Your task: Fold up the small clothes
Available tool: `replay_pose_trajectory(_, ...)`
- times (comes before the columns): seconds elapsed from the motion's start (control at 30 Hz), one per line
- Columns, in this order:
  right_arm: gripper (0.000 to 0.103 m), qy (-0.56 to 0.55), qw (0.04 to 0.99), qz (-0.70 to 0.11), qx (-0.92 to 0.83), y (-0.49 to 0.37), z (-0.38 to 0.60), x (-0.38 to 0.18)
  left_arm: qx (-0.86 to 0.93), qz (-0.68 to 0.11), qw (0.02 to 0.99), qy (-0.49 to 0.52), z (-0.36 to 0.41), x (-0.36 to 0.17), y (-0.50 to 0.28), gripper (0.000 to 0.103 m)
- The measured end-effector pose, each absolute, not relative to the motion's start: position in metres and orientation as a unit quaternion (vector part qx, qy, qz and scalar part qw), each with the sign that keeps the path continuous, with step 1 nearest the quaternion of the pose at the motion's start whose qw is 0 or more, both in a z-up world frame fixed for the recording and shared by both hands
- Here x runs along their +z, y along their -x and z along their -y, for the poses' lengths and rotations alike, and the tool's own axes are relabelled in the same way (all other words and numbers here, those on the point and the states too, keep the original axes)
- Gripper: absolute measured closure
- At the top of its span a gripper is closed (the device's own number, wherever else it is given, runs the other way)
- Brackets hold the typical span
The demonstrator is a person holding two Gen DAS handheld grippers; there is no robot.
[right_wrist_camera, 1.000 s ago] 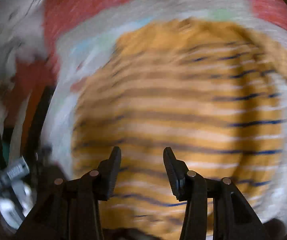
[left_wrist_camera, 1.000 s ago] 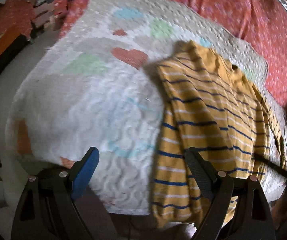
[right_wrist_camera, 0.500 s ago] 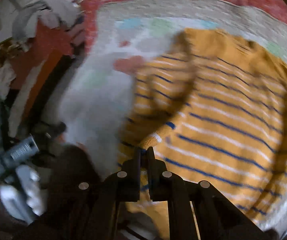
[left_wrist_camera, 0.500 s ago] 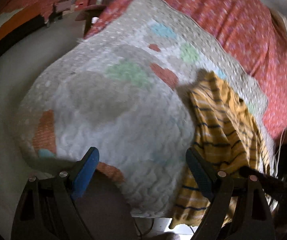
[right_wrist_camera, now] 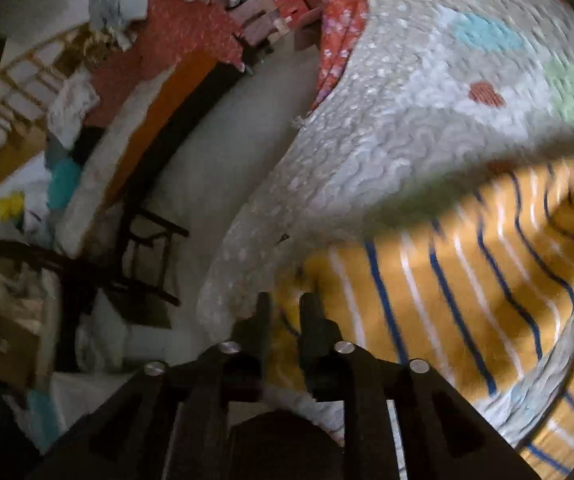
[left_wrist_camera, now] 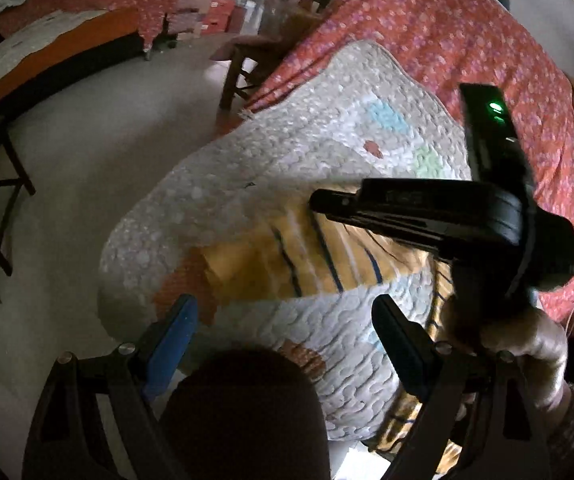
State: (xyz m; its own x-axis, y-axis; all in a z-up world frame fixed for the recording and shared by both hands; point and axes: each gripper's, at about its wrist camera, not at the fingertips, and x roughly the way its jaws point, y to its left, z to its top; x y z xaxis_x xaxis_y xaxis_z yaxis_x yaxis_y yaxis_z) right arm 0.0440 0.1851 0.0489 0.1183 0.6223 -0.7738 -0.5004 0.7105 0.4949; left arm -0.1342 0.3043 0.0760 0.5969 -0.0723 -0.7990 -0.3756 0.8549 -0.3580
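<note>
A small yellow shirt with blue and white stripes (right_wrist_camera: pixel 467 264) lies on a quilted pale blanket (right_wrist_camera: pixel 407 112). My right gripper (right_wrist_camera: pixel 285 312) is shut on the shirt's edge and holds it stretched out to the left over the blanket. In the left wrist view the same shirt (left_wrist_camera: pixel 287 260) hangs from the right gripper's body (left_wrist_camera: pixel 427 208), which a hand grips. My left gripper (left_wrist_camera: pixel 283 320) is open and empty, above the blanket's near edge (left_wrist_camera: pixel 327 344).
The blanket lies on a bed with a red flowered cover (left_wrist_camera: pixel 467 48). A wooden stool (left_wrist_camera: pixel 255 60) stands beside the bed. A dark chair frame (right_wrist_camera: pixel 143 256) stands on the pale floor (left_wrist_camera: pixel 87 152). Another bed with orange and red covers (right_wrist_camera: pixel 159 80) lies across the room.
My right gripper closed on the shirt's edge and pulled it left across the blanket. My left gripper drew back and left, staying open.
</note>
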Motion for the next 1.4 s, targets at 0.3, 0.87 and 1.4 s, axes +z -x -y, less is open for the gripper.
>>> replay_pose_trajectory(0.3, 0.065, -0.088, 0.839, -0.506, 0.178, 0.011, 0.082, 0.065, -0.033, -0.494, 0.841, 0.217, -0.213, 0.056, 0.102, 0.015)
replay_pose_trajectory(0.87, 0.095, -0.208, 0.786, -0.581, -0.037, 0.137, 0.27, -0.048, -0.09, -0.625, 0.773, 0.063, -0.083, -0.023, 0.097, 0.063)
replay_pose_trajectory(1.4, 0.049, -0.367, 0.823, -0.425, -0.086, 0.192, 0.422, 0.028, -0.067, -0.569, 0.816, 0.079, -0.118, 0.057, 0.139, 0.065)
